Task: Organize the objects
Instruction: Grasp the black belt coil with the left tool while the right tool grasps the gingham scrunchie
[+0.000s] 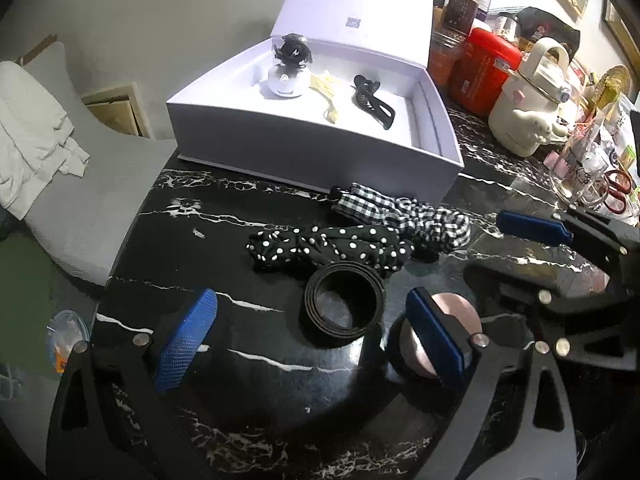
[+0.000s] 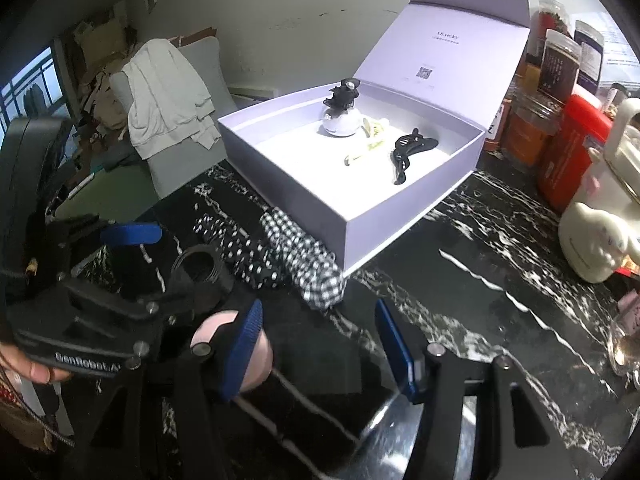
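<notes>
An open white box [image 1: 304,148] [image 2: 384,216] stands on the black marble table and holds a small white bottle with a black bow [image 1: 286,80] [image 2: 340,118], a yellow clip [image 1: 326,92] and a black claw clip [image 1: 370,98] [image 2: 408,150]. In front of it lie a gingham scrunchie [image 1: 404,210] [image 2: 308,256], a polka-dot scrunchie [image 1: 332,246] [image 2: 244,256], a coiled black belt [image 1: 344,304] [image 2: 198,270] and a round pink compact [image 1: 440,332] [image 2: 244,352]. My left gripper [image 1: 312,340] is open over the belt. My right gripper [image 2: 320,348] is open beside the compact.
Jars [image 1: 460,8], a red tin [image 1: 486,68] and a cream kettle [image 1: 528,96] crowd the table's right side, with a glass cup [image 1: 580,168] nearer. A grey chair with a white cloth [image 1: 36,120] stands off the table's left edge.
</notes>
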